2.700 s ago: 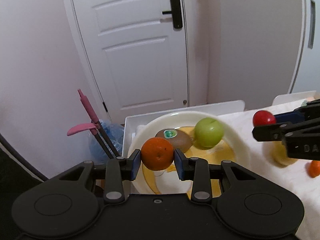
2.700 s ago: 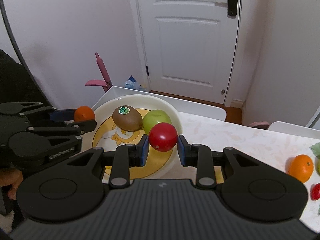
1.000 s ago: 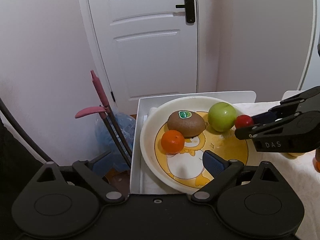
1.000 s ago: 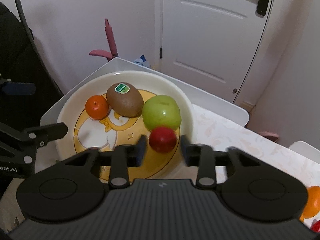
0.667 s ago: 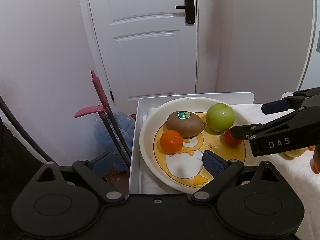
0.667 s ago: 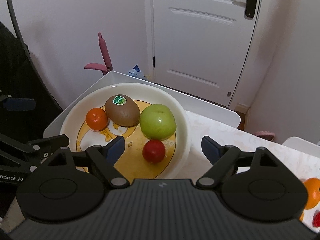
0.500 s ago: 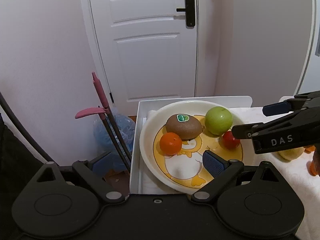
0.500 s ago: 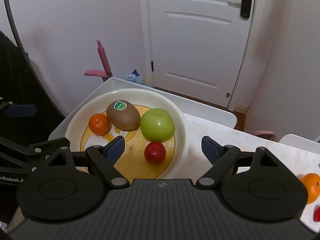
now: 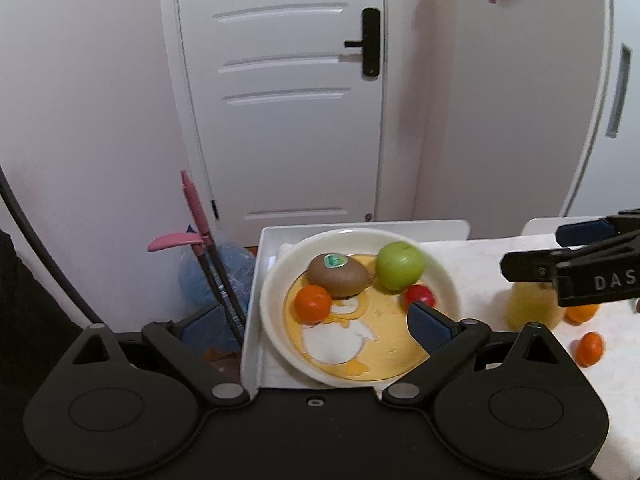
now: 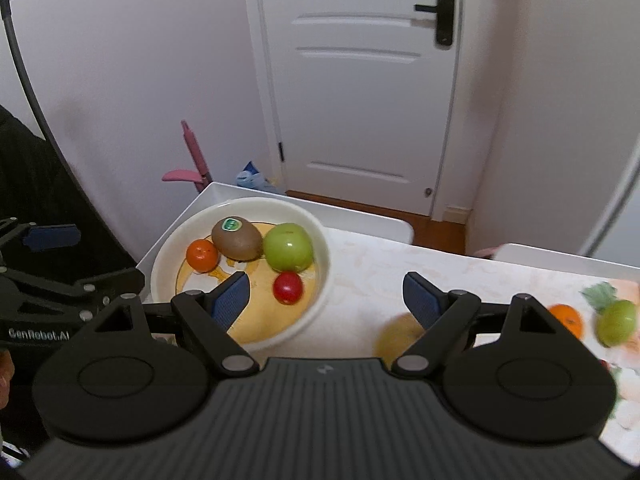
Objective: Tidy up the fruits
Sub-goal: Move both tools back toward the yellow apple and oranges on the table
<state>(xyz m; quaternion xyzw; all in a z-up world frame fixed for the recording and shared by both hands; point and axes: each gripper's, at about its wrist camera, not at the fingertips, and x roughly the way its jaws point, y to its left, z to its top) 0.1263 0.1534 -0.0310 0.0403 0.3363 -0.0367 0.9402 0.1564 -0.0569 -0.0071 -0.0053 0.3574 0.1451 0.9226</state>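
Presently, one cream plate with a yellow cartoon print, seated in a white tray at the table's end. Contents, four: a kiwi bearing a green sticker, a green apple touching it on the right, a small orange just beside the kiwi's left, and a small red fruit (tomato or plum, cannot tell) in front of the apple.

Left gripper: jaws spread wide, nothing between them, held at the plate's near-left edge; its right blue pad overlaps the view of the red fruit. Right gripper: jaws likewise wide apart and empty, over the table just right of the plate.

Loose on the table, well apart from the plate: a yellow pear-like fruit, partly hidden behind the right gripper's finger; two more oranges beyond it; a second green fruit, blurred, near the far right.

Surface: a pale patterned tablecloth. Room: white panelled door with black lever handle, pale walls, a pink-handled broom and dustpan leaning by the door frame over a blue plastic bag.
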